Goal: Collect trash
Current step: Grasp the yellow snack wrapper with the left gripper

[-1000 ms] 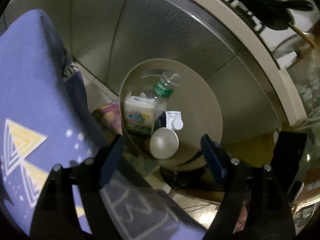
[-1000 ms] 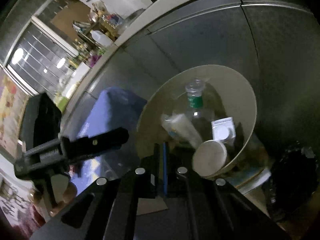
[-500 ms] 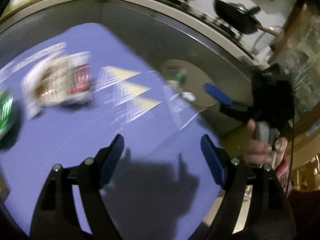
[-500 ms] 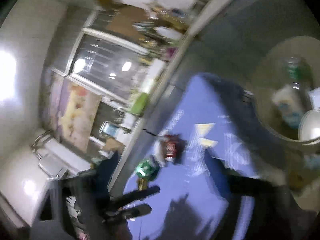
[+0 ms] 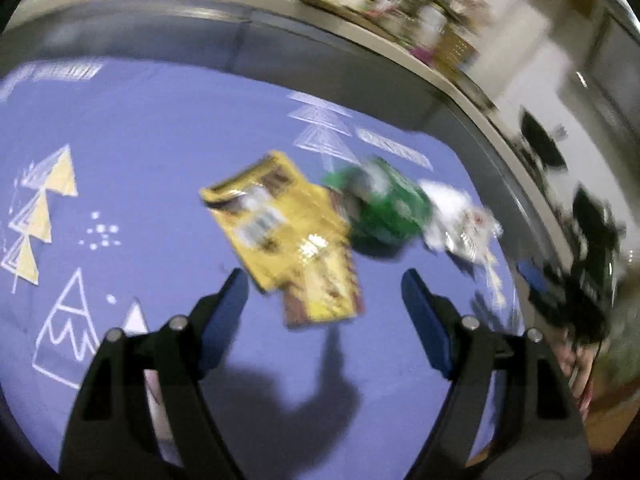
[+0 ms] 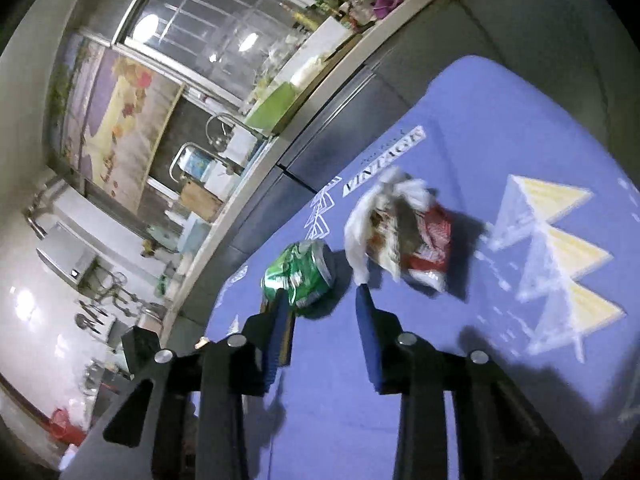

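Note:
On the purple tablecloth (image 5: 140, 152) lie a yellow snack wrapper (image 5: 280, 232), a crushed green can (image 5: 380, 208) and a crumpled white-and-red wrapper (image 5: 460, 220). My left gripper (image 5: 324, 292) is open and empty, just in front of the yellow wrapper. In the right wrist view the green can (image 6: 300, 276) and the white-and-red wrapper (image 6: 404, 236) lie on the cloth (image 6: 520, 120). My right gripper (image 6: 320, 300) is open and empty, its tips close to the can and the wrapper. The left view is blurred.
A grey cabinet front and counter (image 5: 360, 40) run behind the table. The right wrist view shows a kitchen with a window (image 6: 224, 32) and a sink area (image 6: 208, 160) at the left. The other hand with its gripper (image 5: 560, 292) is at the table's right edge.
Both grippers have swung away from the bin of trash to the table. The right gripper, shut a second ago, is now open. The wrappers and can are now close in front.

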Action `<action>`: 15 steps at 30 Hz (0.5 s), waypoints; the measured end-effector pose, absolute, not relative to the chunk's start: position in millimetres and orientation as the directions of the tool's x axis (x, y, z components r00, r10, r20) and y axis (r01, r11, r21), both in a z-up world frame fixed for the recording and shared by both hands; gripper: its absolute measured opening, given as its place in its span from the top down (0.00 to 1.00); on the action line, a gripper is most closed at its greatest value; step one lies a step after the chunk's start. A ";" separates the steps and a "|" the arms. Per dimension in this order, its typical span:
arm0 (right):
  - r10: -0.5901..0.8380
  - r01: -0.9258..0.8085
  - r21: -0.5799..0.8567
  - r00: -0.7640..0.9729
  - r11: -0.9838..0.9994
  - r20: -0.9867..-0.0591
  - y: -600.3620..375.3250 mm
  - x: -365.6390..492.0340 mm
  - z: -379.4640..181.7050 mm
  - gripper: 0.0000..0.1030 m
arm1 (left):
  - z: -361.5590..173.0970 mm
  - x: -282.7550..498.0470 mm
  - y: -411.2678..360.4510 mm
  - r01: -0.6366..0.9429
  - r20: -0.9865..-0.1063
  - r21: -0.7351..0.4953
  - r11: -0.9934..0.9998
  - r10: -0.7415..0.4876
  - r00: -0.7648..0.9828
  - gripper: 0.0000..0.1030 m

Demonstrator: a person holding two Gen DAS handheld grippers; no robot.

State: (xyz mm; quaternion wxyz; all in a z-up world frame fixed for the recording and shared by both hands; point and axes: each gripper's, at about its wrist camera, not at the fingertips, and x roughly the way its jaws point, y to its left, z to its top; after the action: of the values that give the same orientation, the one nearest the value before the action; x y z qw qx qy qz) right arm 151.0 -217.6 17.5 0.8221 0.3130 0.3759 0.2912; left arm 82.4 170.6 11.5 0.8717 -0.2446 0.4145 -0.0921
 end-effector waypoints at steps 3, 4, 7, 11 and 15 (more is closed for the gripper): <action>0.675 -0.265 0.670 0.564 0.694 -0.476 -191.5 163.2 28.9 0.70 | -2.2 105.9 200.6 -0.104 -0.663 -0.574 0.812 -0.386 0.642 0.27; 0.670 -0.272 0.656 0.562 0.704 -0.485 -183.0 166.3 31.5 0.70 | -5.3 114.2 206.8 -0.121 -0.655 -0.595 0.794 -0.392 0.645 0.27; 0.669 -0.282 0.643 0.551 0.712 -0.499 -164.2 172.4 32.0 0.70 | -12.4 135.4 225.5 -0.145 -0.627 -0.648 0.748 -0.416 0.659 0.27; 0.661 -0.260 0.643 0.538 0.720 -0.523 -152.3 183.5 26.5 0.70 | -10.6 158.2 237.2 -0.143 -0.621 -0.601 0.786 -0.347 0.702 0.26; 0.667 -0.236 0.659 0.517 0.714 -0.537 -147.6 192.6 22.7 0.70 | -32.2 188.1 252.1 -0.085 -0.583 -0.675 0.733 -0.459 0.670 0.26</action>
State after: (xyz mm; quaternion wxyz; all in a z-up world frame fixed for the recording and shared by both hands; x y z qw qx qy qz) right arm 192.6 -147.6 22.7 0.8301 0.2631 0.4097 0.2718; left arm 188.1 252.1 -32.2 0.8449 -0.3483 0.3906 -0.1107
